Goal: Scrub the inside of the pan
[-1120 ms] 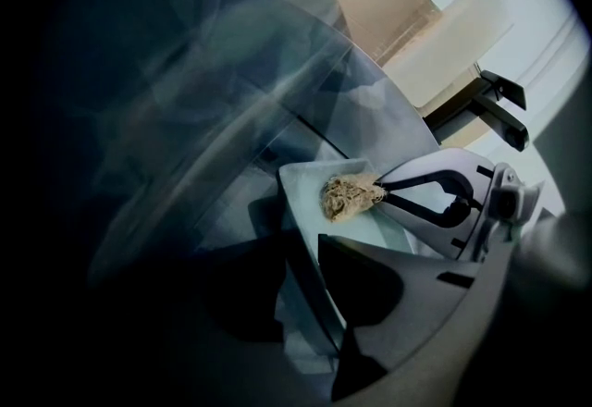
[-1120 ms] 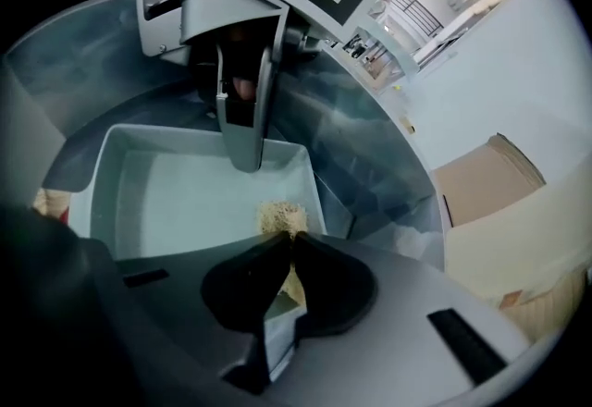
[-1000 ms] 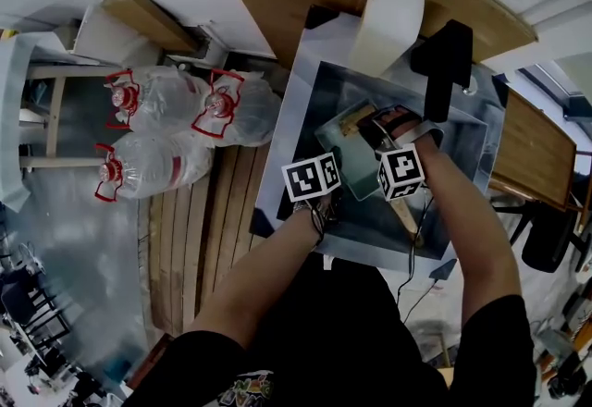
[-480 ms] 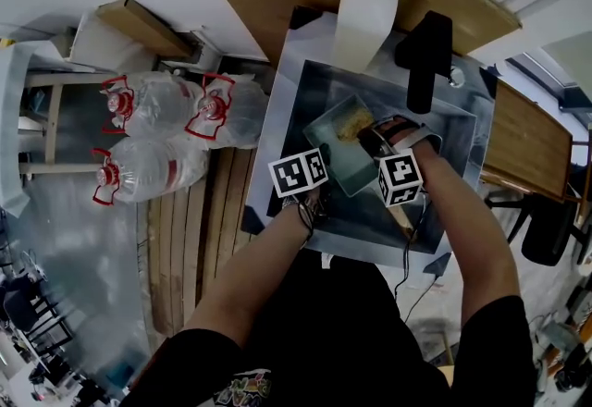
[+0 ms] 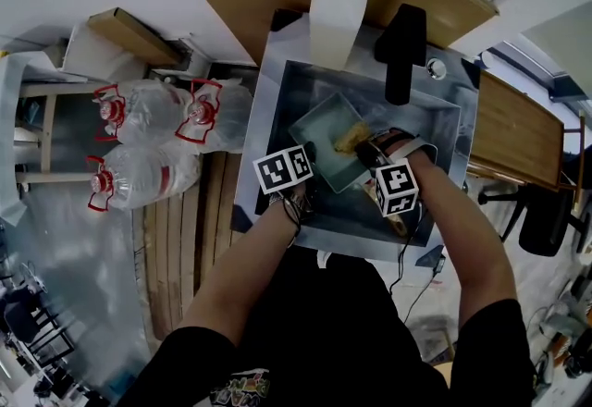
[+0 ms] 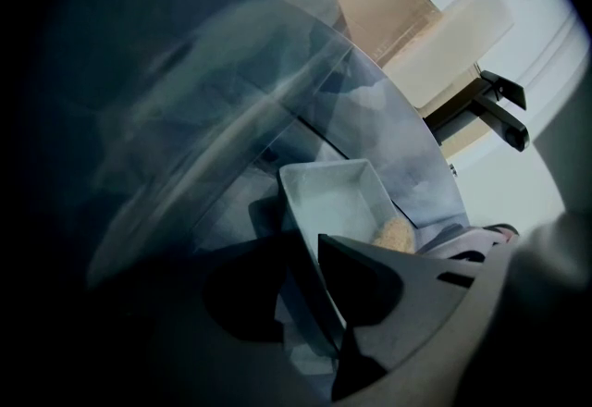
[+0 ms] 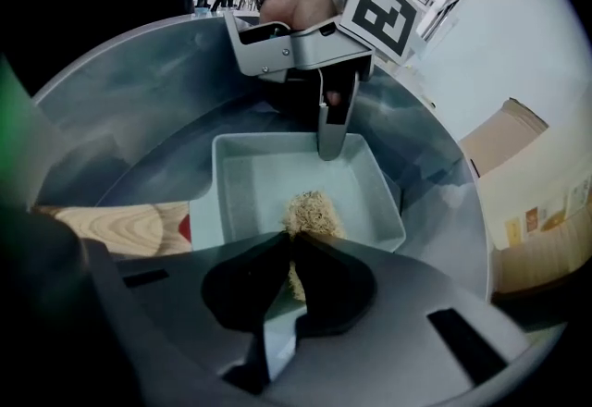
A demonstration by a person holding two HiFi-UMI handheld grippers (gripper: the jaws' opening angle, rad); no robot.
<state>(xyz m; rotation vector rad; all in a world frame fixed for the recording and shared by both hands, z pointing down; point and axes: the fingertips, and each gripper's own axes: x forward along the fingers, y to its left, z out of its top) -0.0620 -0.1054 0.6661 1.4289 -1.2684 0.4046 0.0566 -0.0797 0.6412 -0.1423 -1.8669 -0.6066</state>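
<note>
A pale grey rectangular pan lies tilted in the steel sink. My left gripper is shut on the pan's near rim; in the left gripper view the pan's wall runs between the jaws of that gripper. My right gripper is shut on a tan scrubber and presses it on the pan's floor. In the right gripper view the scrubber sticks out past the right gripper onto the pan, and the left gripper's finger sits on the opposite rim.
A black faucet hangs over the sink's back edge, with a white jug beside it. A wooden piece with a red mark lies in the sink next to the pan. Large water bottles stand on the floor to the left.
The head view has drifted, so everything sits further left. The right gripper has slid the scrubber a little across the pan. The left gripper keeps its hold on the rim.
</note>
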